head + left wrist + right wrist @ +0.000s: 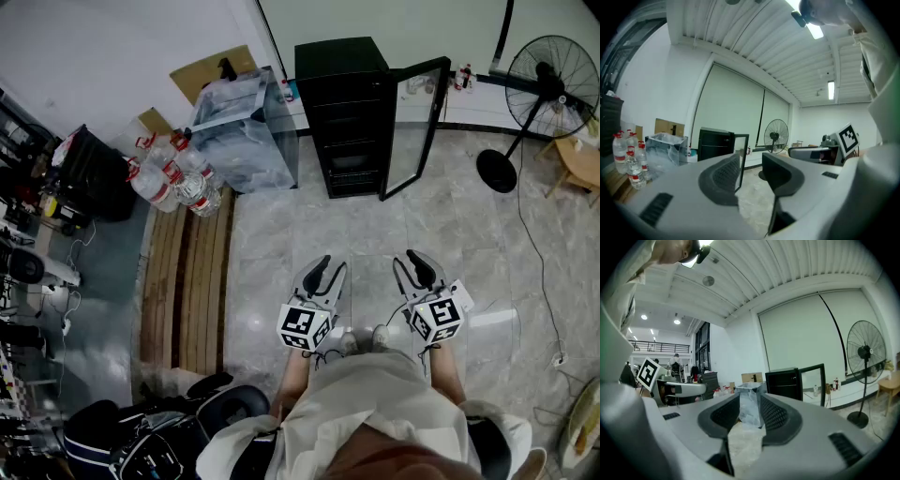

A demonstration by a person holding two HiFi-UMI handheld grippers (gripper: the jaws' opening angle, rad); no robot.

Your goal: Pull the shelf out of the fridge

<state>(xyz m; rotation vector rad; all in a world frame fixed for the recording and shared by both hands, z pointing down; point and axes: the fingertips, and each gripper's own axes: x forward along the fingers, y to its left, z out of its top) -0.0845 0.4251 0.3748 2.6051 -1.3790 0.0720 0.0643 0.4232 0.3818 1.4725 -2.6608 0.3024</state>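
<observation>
- Left gripper jaws are drawn nearly together, leaving only a thin slot. We see nothing clamped in its own view, just floor and the fridge door through the gap.
- Right gripper is the same: pads close together with a narrow gap and nothing pinched. The far bin shows through the slot.
- Both grippers are held out side by side in front of the body, tipped a little below level. Marker cubes face up, and bare forearms come in from the bottom of the head view.
- We stand on the stone floor, feet just behind the grippers, facing the fridge.
- The fridge is black, well ahead of the jaws, with its glass door swung open to the right. The inside is dark with faint horizontal lines, and we can't make out any contents.
- The shelf reads as a faint clear pane with a pale strip at its right edge, low by the right gripper. It looks to lie on the floor and isn't between either pair of jaws. We can't tell whether it touches the gripper.
- A clear bin left of the fridge holds crumpled clear plastic.
- Water bottles are bunched just left of the bin.
- A fan stands to the right of the fridge.
</observation>
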